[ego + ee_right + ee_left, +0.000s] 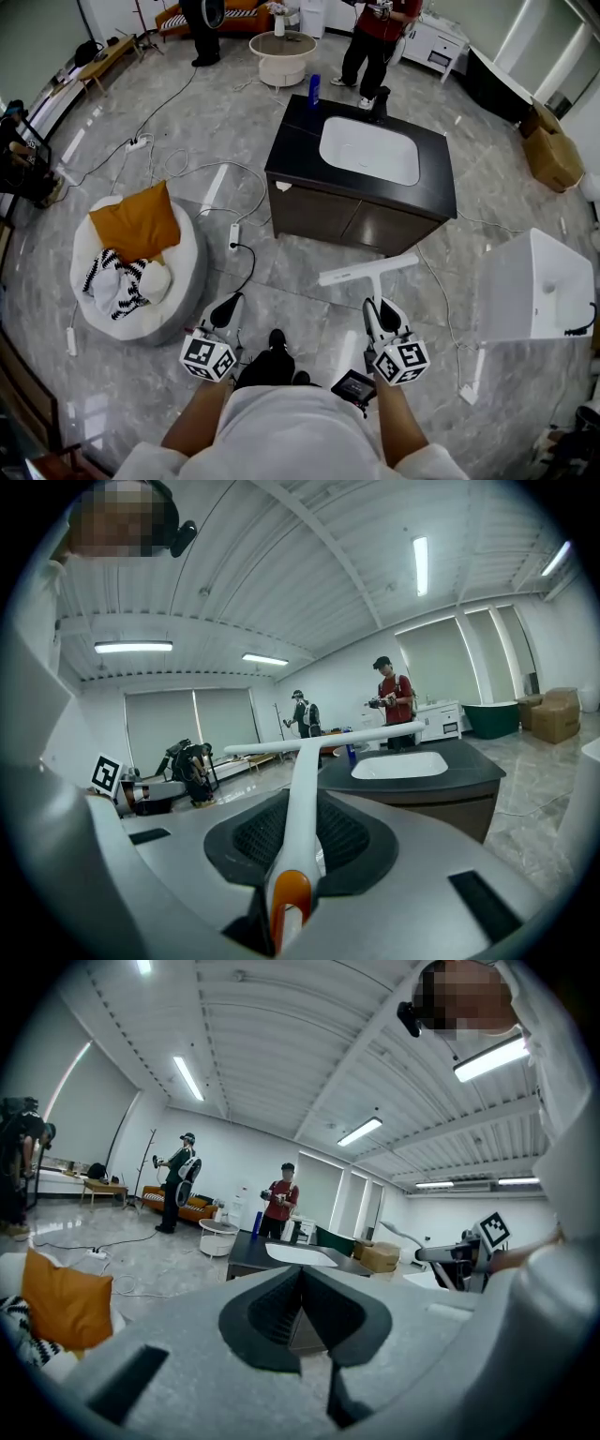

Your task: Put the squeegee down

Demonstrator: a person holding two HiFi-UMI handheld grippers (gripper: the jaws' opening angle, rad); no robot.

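The dark sink cabinet (314, 208) is standing ahead of the right gripper (379, 311), with a white box (530, 281) off to its right and a beanbag (174, 306) beyond the left gripper (228, 307), whose jaws are resting pressed together, empty. The right gripper is pinching the white squeegee (367, 271) by its handle, blade crosswise just ahead of the jaws. Nothing is set down yet, so lowering and releasing are what is remaining, with a power strip (233, 236) lying on the floor ahead.

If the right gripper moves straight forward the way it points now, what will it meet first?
Probably the dark sink cabinet: the squeegee clamped in the right gripper points at it, so its white blade would touch there first. Depth and height are unclear.
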